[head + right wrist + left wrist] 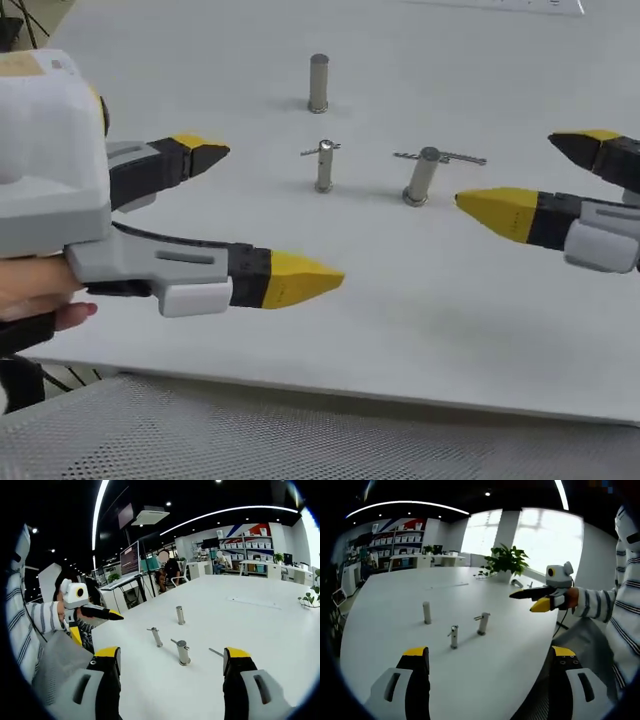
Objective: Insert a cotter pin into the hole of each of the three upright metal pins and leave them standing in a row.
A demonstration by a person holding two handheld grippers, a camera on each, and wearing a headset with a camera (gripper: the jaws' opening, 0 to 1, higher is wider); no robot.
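Frankly, with left gripper point(282, 212) and right gripper point(504, 170) spread empty, I might topple the right cottered pin point(421, 180) (slim base) reaching the 1 bare pin point(318, 82).

Open-plan office — desks point(427, 560), shelves point(402, 537), monitor point(129, 557), potted plant point(506, 560)

right tongs point(503, 170): cut by right edge | far pin point(318, 82): hole too small

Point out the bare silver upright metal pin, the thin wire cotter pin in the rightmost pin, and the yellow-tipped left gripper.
Bare silver upright metal pin point(318, 82): head view, mid-shaft.
Thin wire cotter pin point(462, 158): head view, protruding leg.
Yellow-tipped left gripper point(283, 213): head view, midway between fingertips.
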